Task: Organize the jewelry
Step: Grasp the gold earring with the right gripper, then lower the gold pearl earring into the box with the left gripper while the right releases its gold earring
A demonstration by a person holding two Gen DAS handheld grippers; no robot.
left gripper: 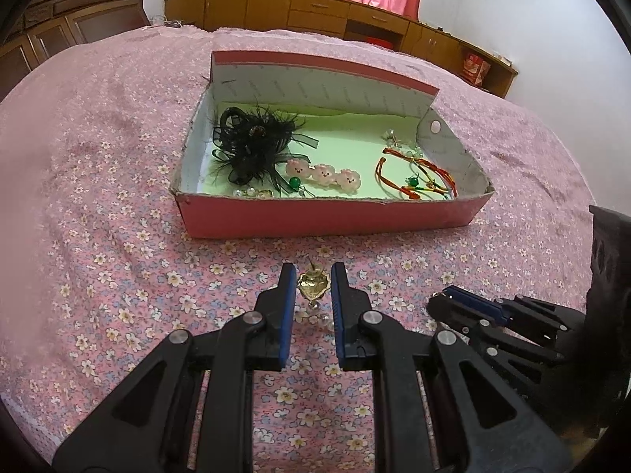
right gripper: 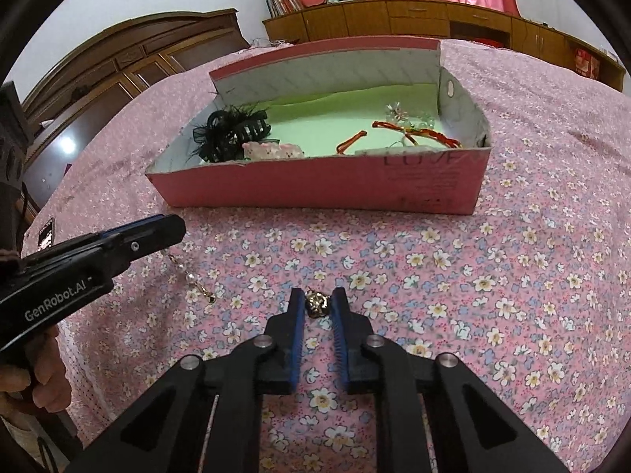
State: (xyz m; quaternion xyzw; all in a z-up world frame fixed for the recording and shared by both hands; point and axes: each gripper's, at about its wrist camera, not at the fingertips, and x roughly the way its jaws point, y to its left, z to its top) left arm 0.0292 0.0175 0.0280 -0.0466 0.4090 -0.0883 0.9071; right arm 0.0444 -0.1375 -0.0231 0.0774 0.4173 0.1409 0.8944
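A pink cardboard box (left gripper: pixel 323 216) with a pale green floor stands on the flowered bedspread. It also shows in the right wrist view (right gripper: pixel 315 187). It holds a black feather hair clip (left gripper: pixel 248 146), a pink bunny hair clip (left gripper: pixel 323 173) and red cord bracelets (left gripper: pixel 418 181). My left gripper (left gripper: pixel 313 272) is closed on a gold earring (left gripper: pixel 312 285) with dangling beads (right gripper: pixel 193 278), low over the bedspread. My right gripper (right gripper: pixel 318 295) is closed on a second gold earring (right gripper: pixel 318 303), just to the right of the left one.
The bedspread (left gripper: pixel 98 197) covers the whole surface around the box. A dark wooden headboard (right gripper: pixel 130 51) stands far left, a long wooden cabinet (left gripper: pixel 299 12) runs along the back wall under pink curtains. A dark object (right gripper: pixel 46 232) lies at the bed's left edge.
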